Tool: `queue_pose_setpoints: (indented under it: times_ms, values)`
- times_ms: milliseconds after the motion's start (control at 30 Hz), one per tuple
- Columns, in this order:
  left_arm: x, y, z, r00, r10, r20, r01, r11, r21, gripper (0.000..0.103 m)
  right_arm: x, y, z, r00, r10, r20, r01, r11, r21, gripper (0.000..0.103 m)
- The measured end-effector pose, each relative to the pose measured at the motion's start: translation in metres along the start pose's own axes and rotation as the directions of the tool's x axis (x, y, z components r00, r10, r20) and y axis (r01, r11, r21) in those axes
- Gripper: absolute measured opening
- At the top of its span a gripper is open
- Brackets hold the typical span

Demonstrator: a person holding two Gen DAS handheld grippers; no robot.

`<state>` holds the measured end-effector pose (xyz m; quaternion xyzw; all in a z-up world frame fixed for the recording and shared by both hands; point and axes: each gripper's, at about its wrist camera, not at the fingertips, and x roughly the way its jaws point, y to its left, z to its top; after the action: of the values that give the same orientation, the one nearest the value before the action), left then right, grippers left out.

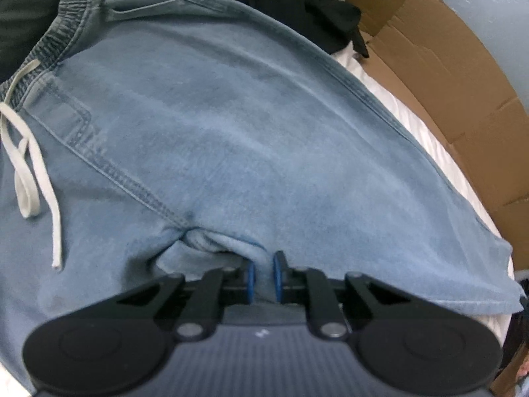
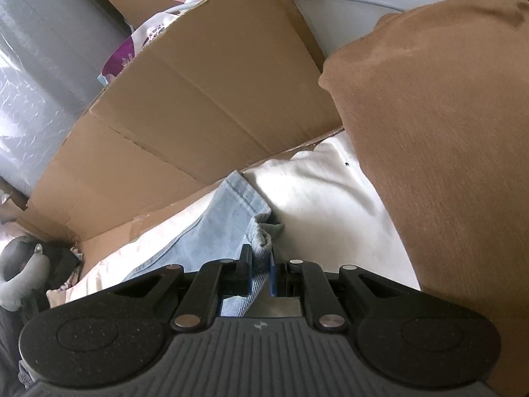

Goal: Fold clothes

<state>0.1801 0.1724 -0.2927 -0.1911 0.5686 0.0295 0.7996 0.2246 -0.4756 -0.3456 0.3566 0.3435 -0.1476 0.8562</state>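
White bedding (image 2: 317, 185), pinched blue shorts (image 1: 231, 132) (cardboard (image 2: 198, 99) behind)

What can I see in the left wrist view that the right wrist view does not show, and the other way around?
Only the left wrist view shows the shorts' elastic waistband, the white drawstring and a black garment behind them.

Only the right wrist view shows the brown cushion, a grey toy and a purple printed bag.

Both show the blue shorts pinched in a gripper, the left gripper and the right gripper, on a white sheet beside flat cardboard.
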Motion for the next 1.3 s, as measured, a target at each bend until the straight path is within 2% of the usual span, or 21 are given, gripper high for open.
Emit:
queue_pose_setpoints:
  times_ms: [100,267,333,400,467,567,767,933,1033,1100,1167,1200,1233,1267,1300]
  values:
    - [0.015,0.004,0.004,0.999,0.007,-0.033,-0.007,1.000,0.005,0.013,0.000,-0.006,-0.001,1.000,-0.010,-0.008,0.010,1.000,0.010,0.009]
    - [0.035,0.011,0.004,0.997,0.003,-0.079,-0.006,0.999,-0.038,0.021,0.021,-0.021,-0.013,0.994,-0.081,-0.067,0.083,0.996,0.023,0.009]
    - [0.032,0.010,0.005,0.997,-0.003,-0.083,0.001,1.000,-0.023,0.027,0.023,-0.024,-0.017,0.991,-0.100,-0.087,0.103,0.994,0.032,0.009]
    - [0.025,0.007,0.004,0.996,0.018,-0.083,-0.017,1.000,0.018,0.039,0.024,-0.026,-0.020,0.989,-0.110,-0.103,0.114,0.993,0.041,0.010]
    - [0.017,0.002,0.004,0.996,0.045,-0.071,-0.041,0.998,0.057,0.041,0.022,-0.027,-0.020,0.988,-0.111,-0.109,0.116,0.992,0.046,0.012]
    - [0.005,-0.004,0.005,0.997,0.068,-0.048,-0.063,0.994,0.091,0.041,0.016,-0.027,-0.019,0.988,-0.112,-0.105,0.117,0.992,0.044,0.012]
    - [-0.008,-0.022,0.018,0.999,0.047,0.004,-0.047,0.991,0.122,0.042,0.003,-0.021,-0.023,0.987,-0.138,-0.086,0.135,0.990,-0.033,0.013]
    - [0.020,-0.042,0.039,0.999,0.021,0.034,-0.024,0.995,0.100,0.042,-0.001,-0.014,-0.023,0.978,-0.179,-0.103,0.165,0.977,-0.134,0.012]
    - [0.023,-0.049,0.035,0.999,-0.018,0.031,0.015,0.995,0.099,0.042,0.003,-0.008,-0.025,0.970,-0.216,-0.113,0.190,0.961,-0.202,0.013]
    - [0.034,-0.054,0.034,1.000,-0.018,0.022,0.015,0.993,0.119,0.042,0.006,-0.005,-0.027,0.962,-0.246,-0.118,0.213,0.947,-0.240,0.014]
    - [0.047,-0.056,0.032,1.000,-0.018,0.002,0.018,0.991,0.136,0.042,0.006,0.001,-0.027,0.952,-0.283,-0.114,0.245,0.931,-0.271,0.019]
    - [0.054,-0.054,0.030,1.000,-0.015,-0.016,0.017,0.990,0.137,0.042,0.006,0.004,-0.026,0.947,-0.303,-0.109,0.262,0.921,-0.289,0.025]
    - [0.060,-0.053,0.029,0.999,-0.011,-0.036,0.016,0.990,0.137,0.042,0.007,0.009,-0.025,0.938,-0.334,-0.090,0.290,0.901,-0.322,0.026]
    - [0.064,-0.047,0.030,0.999,-0.015,-0.041,0.019,0.993,0.117,0.041,0.007,0.014,-0.024,0.930,-0.360,-0.071,0.314,0.882,-0.350,0.026]
    - [0.068,-0.042,0.030,0.999,-0.019,-0.046,0.023,0.995,0.097,0.033,0.005,0.016,-0.022,0.931,-0.359,-0.063,0.316,0.880,-0.354,0.027]
